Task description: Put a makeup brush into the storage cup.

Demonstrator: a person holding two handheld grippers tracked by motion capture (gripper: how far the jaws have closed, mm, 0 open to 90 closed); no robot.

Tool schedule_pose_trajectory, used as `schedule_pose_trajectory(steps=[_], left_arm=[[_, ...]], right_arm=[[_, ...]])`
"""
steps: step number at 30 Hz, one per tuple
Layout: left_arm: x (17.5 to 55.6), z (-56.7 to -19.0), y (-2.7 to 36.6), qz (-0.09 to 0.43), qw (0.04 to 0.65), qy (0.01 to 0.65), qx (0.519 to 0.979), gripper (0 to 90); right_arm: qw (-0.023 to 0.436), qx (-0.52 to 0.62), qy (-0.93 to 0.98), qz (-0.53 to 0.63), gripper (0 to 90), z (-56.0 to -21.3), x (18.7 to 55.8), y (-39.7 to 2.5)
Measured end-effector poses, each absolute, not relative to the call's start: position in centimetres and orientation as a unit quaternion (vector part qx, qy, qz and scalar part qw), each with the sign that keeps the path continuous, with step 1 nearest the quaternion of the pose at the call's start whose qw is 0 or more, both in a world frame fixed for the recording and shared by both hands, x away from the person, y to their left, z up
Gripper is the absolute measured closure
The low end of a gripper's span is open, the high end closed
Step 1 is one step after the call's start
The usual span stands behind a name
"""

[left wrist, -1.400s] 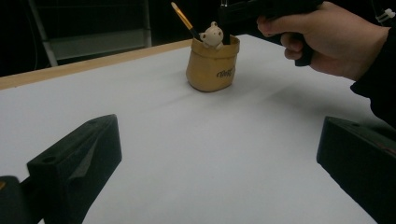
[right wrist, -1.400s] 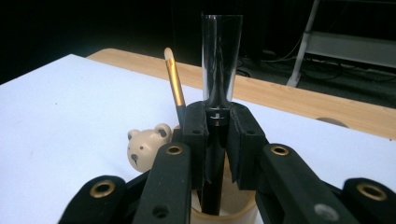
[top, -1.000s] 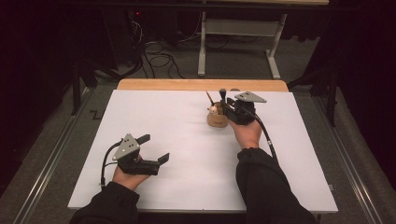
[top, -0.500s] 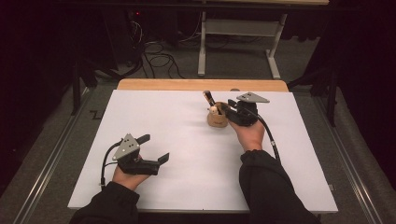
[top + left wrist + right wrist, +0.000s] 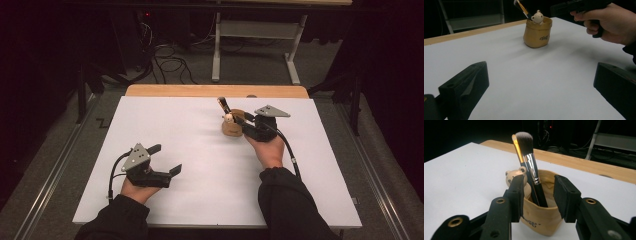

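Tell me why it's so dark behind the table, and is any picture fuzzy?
High view: light falls on the white table alone, so the floor beyond sinks into black. Left gripper view: the left gripper looms close and soft-edged, and the pouch is slightly soft. Right gripper view: the brush is sharp, its metal collar glinting.

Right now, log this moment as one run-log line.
right claw: open, jaws astride brush | brush: standing in tan holder beside bear figure | left claw: open, apart on white table
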State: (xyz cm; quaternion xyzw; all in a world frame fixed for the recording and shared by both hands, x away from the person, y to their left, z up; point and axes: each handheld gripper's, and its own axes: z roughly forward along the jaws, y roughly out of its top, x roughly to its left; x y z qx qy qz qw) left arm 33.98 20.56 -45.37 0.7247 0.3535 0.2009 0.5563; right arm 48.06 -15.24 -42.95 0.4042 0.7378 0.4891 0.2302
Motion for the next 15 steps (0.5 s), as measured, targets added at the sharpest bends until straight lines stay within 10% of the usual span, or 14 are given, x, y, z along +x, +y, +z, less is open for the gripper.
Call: schedule_pose_trajectory(steps=[15], left_arm=[[33.8, -45.5, 20.5, 0.201, 0.553, 0.353, 0.727, 0.6]], right_arm=[[0.219, 0.39, 0.737, 0.507, 35.1, -43.2, 45.0, -16.0]])
